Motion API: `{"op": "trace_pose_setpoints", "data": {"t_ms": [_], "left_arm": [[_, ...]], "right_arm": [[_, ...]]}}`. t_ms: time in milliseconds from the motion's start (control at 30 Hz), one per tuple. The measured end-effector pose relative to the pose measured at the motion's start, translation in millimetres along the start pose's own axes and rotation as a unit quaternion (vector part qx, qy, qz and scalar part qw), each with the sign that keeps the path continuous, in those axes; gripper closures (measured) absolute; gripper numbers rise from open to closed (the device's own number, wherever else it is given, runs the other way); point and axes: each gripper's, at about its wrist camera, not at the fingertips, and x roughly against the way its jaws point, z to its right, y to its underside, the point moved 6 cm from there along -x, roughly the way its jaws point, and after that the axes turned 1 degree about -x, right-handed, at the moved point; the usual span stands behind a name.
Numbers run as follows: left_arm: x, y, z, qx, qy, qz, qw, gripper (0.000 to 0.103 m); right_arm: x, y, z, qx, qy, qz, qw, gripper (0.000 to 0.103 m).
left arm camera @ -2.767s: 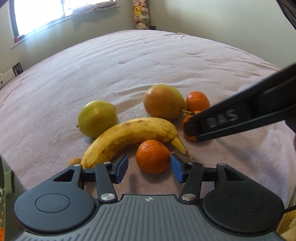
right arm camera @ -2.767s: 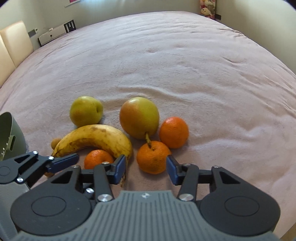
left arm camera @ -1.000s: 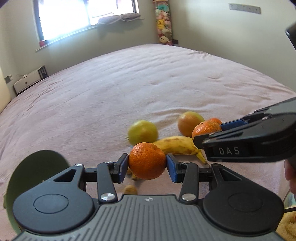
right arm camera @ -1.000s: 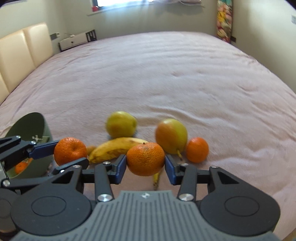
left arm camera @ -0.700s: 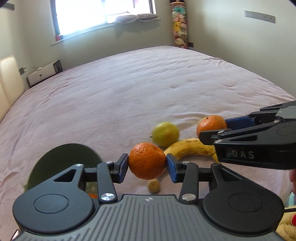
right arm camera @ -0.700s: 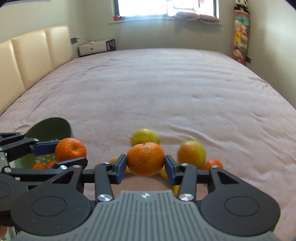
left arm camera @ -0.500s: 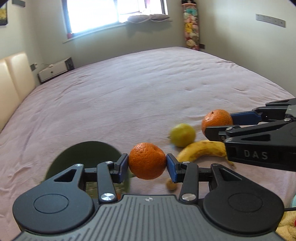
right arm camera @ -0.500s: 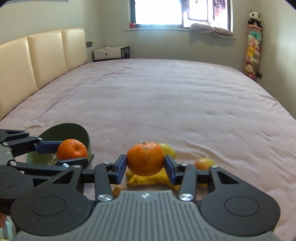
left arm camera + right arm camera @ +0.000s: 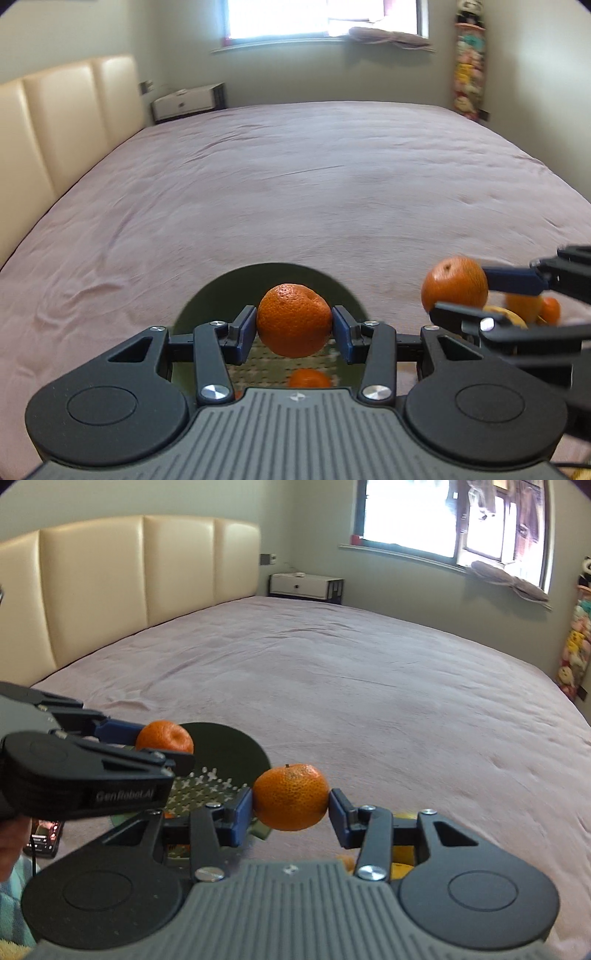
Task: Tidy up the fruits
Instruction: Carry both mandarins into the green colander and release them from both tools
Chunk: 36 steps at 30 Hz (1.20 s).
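Both tongs have swung away from the fruit pile: the left gripper (image 9: 294, 329) clamps a dimpled orange mandarin (image 9: 293, 319) above the dark green perforated bowl (image 9: 225, 286) near the pink bedspread's (image 9: 295, 184) front edge, ready to drop; the right gripper (image 9: 291, 808) pinches a second mandarin (image 9: 290, 796) just beside the bowl.

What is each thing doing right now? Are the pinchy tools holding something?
Left tool: shut on a tangerine.
Left tangerine: held above the green basket.
Right tool: shut on a tangerine.
Right tangerine: held beside the basket.
Green basket: on the bed, a tangerine inside.
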Motion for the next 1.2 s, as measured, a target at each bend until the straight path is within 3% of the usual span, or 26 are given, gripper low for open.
{"op": "trace_pose_setpoints", "data": {"t_ms": [600,1200], "left_arm": [[-53.1,16.7,-54.9,0.107,-0.041,-0.057,0.9918,0.053],[-91.4,40.4,-61.1,0.142,-0.033,-0.118,0.9823,0.053]], "right_arm": [[-94.1,-2.3,-51.6,0.131,-0.052,-0.069,0.988,0.061],[-148.9,5.3,-56.9,0.163,-0.063,-0.110,0.978,0.061]]}}
